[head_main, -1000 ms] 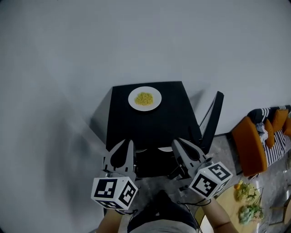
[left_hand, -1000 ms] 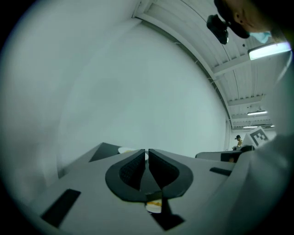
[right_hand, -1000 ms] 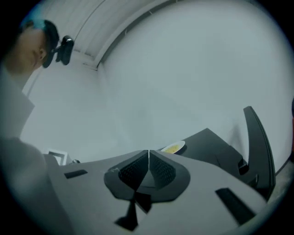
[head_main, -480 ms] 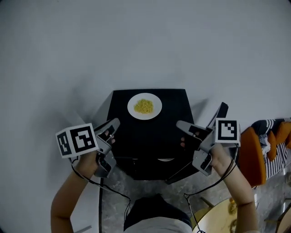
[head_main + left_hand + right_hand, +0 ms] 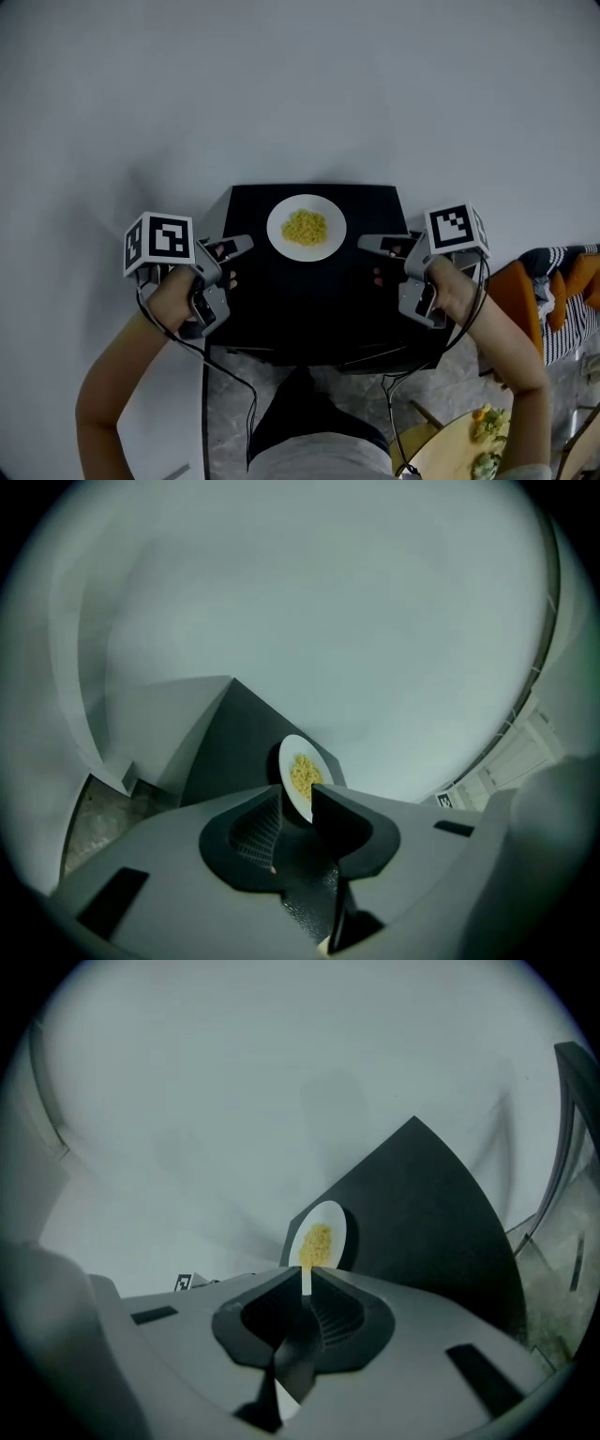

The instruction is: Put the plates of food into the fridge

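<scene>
A white plate of yellow food (image 5: 307,228) sits on the flat top of a low black unit (image 5: 309,300) against the white wall. My left gripper (image 5: 246,244) hovers left of the plate and points at it, with a narrow gap between its jaws and nothing in them. My right gripper (image 5: 364,243) hovers right of the plate and also points at it, its jaw tips together and empty. Both are clear of the plate. The plate (image 5: 302,778) shows just past the jaws in the left gripper view, and as the plate (image 5: 320,1237) in the right gripper view.
An orange sofa with a striped cushion (image 5: 561,277) stands at the far right. A round wooden table with greens (image 5: 469,445) is at the bottom right. Cables (image 5: 225,384) hang from both grippers over the grey stone floor (image 5: 230,431). The white wall (image 5: 300,84) closes off the far side.
Both grippers have risen from low near my body and spread apart, so they flank the plate. The view has shifted closer to the black unit.
</scene>
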`<state>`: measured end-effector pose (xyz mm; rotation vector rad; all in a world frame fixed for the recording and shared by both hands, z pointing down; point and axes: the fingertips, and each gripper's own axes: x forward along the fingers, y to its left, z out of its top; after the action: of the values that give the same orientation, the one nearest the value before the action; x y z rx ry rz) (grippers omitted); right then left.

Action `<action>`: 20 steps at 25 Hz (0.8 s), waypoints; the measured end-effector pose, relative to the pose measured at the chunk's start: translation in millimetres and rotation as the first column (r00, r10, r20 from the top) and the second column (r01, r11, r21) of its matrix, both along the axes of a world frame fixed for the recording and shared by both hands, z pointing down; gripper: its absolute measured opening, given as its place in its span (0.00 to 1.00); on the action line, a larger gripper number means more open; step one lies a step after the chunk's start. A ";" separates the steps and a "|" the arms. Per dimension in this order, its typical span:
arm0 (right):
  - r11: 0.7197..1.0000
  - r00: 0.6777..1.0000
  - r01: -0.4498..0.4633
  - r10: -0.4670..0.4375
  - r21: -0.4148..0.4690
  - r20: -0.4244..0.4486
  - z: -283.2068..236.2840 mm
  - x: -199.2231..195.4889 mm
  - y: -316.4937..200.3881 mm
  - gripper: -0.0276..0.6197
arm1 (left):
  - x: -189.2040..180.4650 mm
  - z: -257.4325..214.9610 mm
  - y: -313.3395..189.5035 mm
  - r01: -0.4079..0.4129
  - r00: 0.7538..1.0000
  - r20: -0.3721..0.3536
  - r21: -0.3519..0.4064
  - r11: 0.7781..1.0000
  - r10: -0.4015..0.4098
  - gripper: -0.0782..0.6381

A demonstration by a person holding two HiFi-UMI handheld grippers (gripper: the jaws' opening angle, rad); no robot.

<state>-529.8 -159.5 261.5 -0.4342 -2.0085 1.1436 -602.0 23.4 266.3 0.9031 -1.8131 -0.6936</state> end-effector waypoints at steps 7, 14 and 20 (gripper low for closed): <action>0.999 1.000 -0.001 0.002 0.034 -0.019 0.3 -0.6 -1.5 0.16 | 11.5 1.7 -9.1 -0.126 0.992 0.001 -0.024 0.992 0.126 0.24; 0.999 0.991 0.029 -0.024 0.034 -0.134 8.1 8.5 2.0 0.17 | 20.8 0.6 -14.2 -0.188 0.981 -0.056 -0.067 0.980 0.184 0.24; 0.999 0.988 0.034 -0.036 -0.015 -0.151 4.7 11.2 13.0 0.17 | 28.1 -1.0 -22.0 -0.229 0.970 -0.091 -0.035 0.973 0.225 0.23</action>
<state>-518.6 -146.5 266.2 -0.3763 -1.8561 1.1339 -573.8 1.4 265.3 1.0165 -1.6122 -0.5361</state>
